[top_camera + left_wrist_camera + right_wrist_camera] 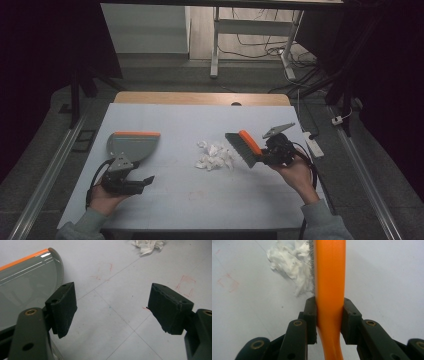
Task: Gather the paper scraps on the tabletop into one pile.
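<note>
Brush (329,277) handle sits clamped between the pads of the right gripper (329,321); in the right gripper view the orange handle runs straight up from the jaws, both pads (310,320) pressed flat on its sides, no gap either side. Just beyond the pads, on the handle's left side, dark bristles show, and touching or nearly touching them lies the paper (289,265), a crumpled white heap. High view: right gripper (267,152) held off the table in the right hand (295,172), brush (243,147) sticking out from the jaws toward the heap, bristle side down and tilted, its tip just beside the paper (215,157). Left gripper (111,307) released: jaws wide apart with bare table (120,322) between the pads (63,307), nothing touching either one. Immediately beside the left pad, on its outer side, lies the dustpan (25,287), grey with an orange lip, flat on the table; whether pad and pan edge touch cannot be told. High view: left gripper (142,181) low over the table in the left hand (107,197), dustpan (131,146) just ahead of it, mouth edge facing away from the person. Paper sits well apart from the left jaws, between pan and brush. Faint red marks (186,285) on the sheet beyond the right pad of the left gripper.
</note>
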`<state>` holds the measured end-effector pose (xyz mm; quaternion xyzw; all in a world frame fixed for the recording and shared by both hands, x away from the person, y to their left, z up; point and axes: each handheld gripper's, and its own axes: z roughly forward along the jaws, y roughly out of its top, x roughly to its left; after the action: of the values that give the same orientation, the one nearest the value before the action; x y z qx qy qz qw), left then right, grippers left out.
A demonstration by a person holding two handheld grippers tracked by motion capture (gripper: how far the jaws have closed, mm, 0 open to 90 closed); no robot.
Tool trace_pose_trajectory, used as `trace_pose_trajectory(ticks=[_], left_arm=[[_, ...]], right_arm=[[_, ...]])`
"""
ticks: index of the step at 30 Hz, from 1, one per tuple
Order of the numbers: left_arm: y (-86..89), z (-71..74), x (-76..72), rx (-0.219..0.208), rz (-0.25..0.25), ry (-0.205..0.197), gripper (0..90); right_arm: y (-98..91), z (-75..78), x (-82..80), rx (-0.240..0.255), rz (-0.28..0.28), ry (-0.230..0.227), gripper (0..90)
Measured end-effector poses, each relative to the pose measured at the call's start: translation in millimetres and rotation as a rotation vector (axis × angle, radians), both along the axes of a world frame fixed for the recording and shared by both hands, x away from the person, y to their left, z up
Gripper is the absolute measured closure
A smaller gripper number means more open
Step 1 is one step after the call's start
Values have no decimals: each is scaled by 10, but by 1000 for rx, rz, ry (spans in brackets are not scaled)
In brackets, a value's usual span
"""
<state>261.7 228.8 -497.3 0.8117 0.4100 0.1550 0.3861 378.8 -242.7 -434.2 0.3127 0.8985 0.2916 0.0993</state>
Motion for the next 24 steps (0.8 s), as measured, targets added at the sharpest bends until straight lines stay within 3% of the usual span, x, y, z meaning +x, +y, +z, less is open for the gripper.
trace_pose_trajectory(ticks=[9, 16, 24], left_arm=[[10, 1, -12, 8, 15, 0, 242], [24, 19, -50, -2, 13, -24, 247], [35, 20, -72, -7, 10, -41, 247]], right_arm=[[-243, -95, -133, -1, -64, -27, 697], [-497, -79, -341, 53, -133, -111, 696], [-684, -116, -505, 80, -176, -146, 696]])
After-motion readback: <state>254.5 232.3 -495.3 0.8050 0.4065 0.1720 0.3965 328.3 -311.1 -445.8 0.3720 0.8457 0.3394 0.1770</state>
